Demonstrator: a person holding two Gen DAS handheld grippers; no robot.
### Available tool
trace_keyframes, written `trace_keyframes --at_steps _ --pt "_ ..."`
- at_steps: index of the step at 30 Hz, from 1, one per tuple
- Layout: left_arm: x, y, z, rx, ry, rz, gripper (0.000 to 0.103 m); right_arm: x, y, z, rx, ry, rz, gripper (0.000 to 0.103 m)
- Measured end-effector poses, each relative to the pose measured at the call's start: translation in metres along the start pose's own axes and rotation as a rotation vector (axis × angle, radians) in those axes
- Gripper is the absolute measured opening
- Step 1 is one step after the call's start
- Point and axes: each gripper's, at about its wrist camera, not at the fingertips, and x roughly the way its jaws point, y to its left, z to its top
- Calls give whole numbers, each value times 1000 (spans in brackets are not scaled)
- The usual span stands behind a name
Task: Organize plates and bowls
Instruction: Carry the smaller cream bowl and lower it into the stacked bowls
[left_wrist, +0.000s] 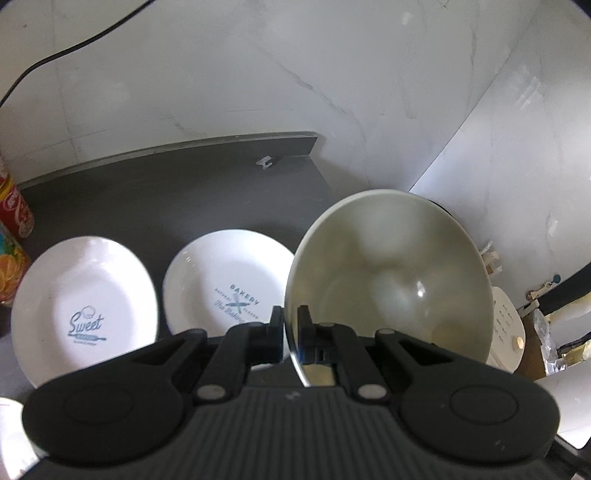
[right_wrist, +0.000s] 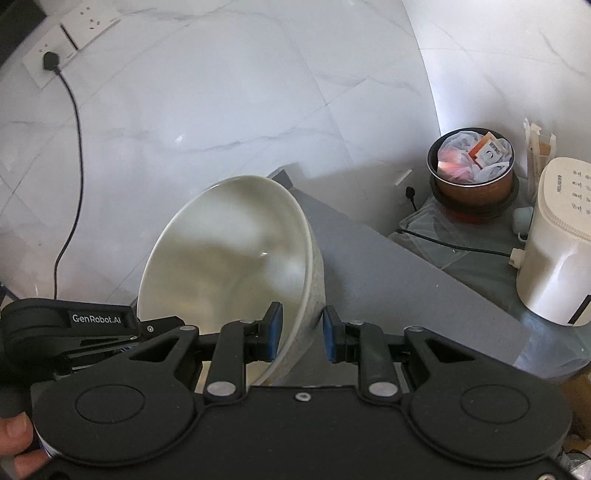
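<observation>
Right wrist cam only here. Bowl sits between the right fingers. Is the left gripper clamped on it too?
Observer: Yes, left gripper is shut on the bowl at its near rim, one finger inside, one outside.
Operator: Any plates around?
Observer: Two white ones lying on the grey counter, left of the bowl: the Sweet plate and the Bakery plate.
Operator: Other clutter?
Observer: A red cola can at the counter's far left edge.
</observation>
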Motion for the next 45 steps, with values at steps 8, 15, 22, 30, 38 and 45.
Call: trace_keyframes --at_steps 8,15,22,30,38,45 --pt "-24 17 -16 6 3 5 5 -18 22 -21 -33 14 -1 23" --pt "-44 36 -36 -2 20 -13 5 -28 30 -41 -50 51 -3 23" --pt "-54 52 -58 -22 43 -17 5 -37 37 -59 -94 79 -3 23" --pt "-57 74 -83 -67 86 -6 5 -38 41 -81 -130 130 16 23" --pt "-49 82 -101 -106 138 21 5 -34 38 -99 -159 200 6 24" --pt "-37 87 -109 -141 177 45 5 -25 36 -103 -191 251 4 24"
